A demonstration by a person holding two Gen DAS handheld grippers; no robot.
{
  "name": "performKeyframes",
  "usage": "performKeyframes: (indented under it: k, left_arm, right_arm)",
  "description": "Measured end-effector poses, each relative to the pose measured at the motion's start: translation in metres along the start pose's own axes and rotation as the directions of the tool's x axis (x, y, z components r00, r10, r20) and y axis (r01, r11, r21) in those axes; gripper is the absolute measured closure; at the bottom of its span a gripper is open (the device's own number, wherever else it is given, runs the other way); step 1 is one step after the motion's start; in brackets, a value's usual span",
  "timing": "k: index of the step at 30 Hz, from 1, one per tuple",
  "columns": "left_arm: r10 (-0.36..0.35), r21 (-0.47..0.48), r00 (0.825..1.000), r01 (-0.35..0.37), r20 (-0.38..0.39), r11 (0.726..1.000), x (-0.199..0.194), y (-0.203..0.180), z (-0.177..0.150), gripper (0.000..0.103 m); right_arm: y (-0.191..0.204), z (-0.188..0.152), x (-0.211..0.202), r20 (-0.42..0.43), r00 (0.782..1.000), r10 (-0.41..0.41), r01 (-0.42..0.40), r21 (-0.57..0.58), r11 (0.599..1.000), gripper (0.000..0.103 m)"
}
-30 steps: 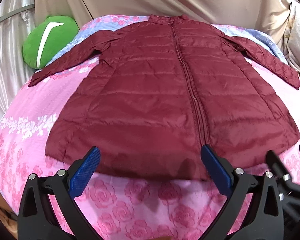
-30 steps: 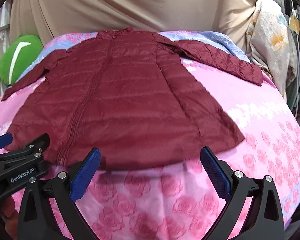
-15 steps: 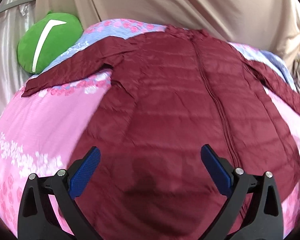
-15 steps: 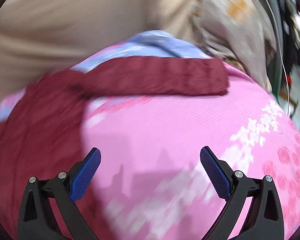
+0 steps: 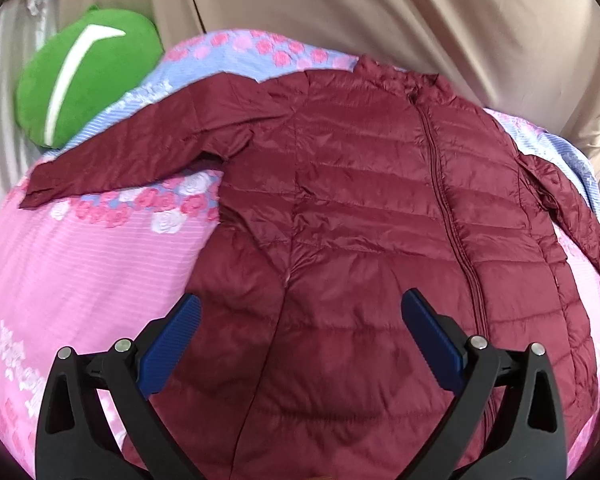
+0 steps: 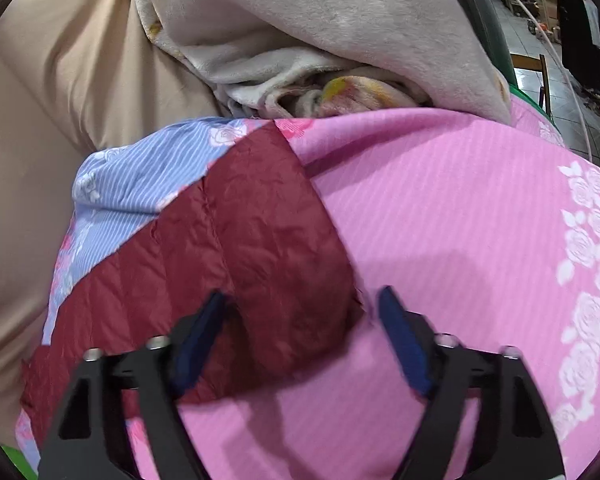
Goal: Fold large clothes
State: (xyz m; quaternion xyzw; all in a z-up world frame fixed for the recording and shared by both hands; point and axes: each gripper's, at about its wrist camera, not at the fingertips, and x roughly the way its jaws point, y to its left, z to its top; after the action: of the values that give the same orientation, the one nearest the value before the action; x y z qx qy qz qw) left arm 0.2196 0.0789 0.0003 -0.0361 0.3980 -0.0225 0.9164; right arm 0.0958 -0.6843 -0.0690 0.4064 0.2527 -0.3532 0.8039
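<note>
maroon jacket (image 5: 364,216) spread front-up on a pink floral bedspread (image 5: 84,256), both grippers above it.

in the left wrist view the jacket lies flat with its zip running from the collar at 12 o'clock toward 5 o'clock, one sleeve stretched out to 9 o'clock near a green cushion (image 5: 80,76); the left gripper (image 5: 300,340) hovers over the lower body with its jaws spread wide and nothing between the blue pads. in the right wrist view the right gripper (image 6: 304,332) sits over the cuff end of the other sleeve (image 6: 260,248), which runs from 8 o'clock up toward 12; its jaws have just been closing, now about half open, with the cuff's end between them, the pads not yet pressing on it. a beige blanket (image 6: 340,28) is heaped at 12 o'clock.
</note>
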Motion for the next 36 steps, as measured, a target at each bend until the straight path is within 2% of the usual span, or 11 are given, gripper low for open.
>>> performKeyframes:
  k: [2,8,12,15,18,22,26,29,31,33,36]
  left_arm:
    - [-0.016,-0.006,1.0,0.016,-0.018,1.0,0.011,0.0,0.006,0.005]
    - [0.026,0.065,0.999,-0.028,0.037,0.998,0.023,-0.013,0.022,0.005]
    - [0.029,0.075,0.997,-0.035,0.077,0.997,0.025,-0.017,0.037,0.005]
    - [0.005,0.052,0.995,-0.01,0.096,0.999,0.025,-0.013,0.048,0.005]
    - [-0.032,0.016,0.994,0.03,0.1,0.999,0.027,-0.002,0.056,0.005]
    - [-0.062,-0.041,0.994,0.066,0.094,0.997,0.038,0.019,0.066,0.005]
    - [-0.102,-0.064,0.993,0.106,0.065,0.992,0.057,0.033,0.078,0.005]
    - [-0.144,-0.072,0.989,0.146,0.037,0.987,0.074,0.035,0.09,0.005]
    - [-0.179,-0.073,0.983,0.18,0.029,0.981,0.085,0.031,0.101,0.005]
    - [-0.22,-0.069,0.975,0.222,0.026,0.973,0.095,0.025,0.112,0.005]
    - [-0.275,-0.073,0.961,0.273,-0.018,0.959,0.121,0.012,0.128,0.005]
  right_arm:
    - [0.016,0.005,0.007,-0.019,0.999,0.038,-0.038,0.008,0.999,0.086]
    - [0.181,-0.008,-0.039,0.048,0.962,0.269,-0.245,-0.285,0.927,0.093]
    - [0.324,-0.073,-0.086,-0.069,0.874,0.481,-0.438,-0.539,0.719,0.094]
    - [0.421,-0.156,-0.107,-0.245,0.788,0.565,-0.566,-0.651,0.506,0.094]
    - [0.491,-0.255,-0.099,-0.432,0.719,0.545,-0.657,-0.678,0.329,0.091]
    - [0.525,-0.375,-0.065,-0.598,0.695,0.399,-0.704,-0.678,0.211,0.082]
    - [0.507,-0.425,-0.059,-0.669,0.68,0.3,-0.73,-0.658,0.187,0.077]
    - [0.478,-0.386,-0.081,-0.687,0.623,0.375,-0.778,-0.594,0.203,0.058]
    - [0.463,-0.34,-0.088,-0.636,0.622,0.458,-0.775,-0.584,0.241,0.039]
    - [0.444,-0.297,-0.088,-0.554,0.656,0.513,-0.743,-0.595,0.306,0.036]
    - [0.41,-0.223,-0.065,-0.392,0.784,0.481,-0.613,-0.606,0.507,0.035]
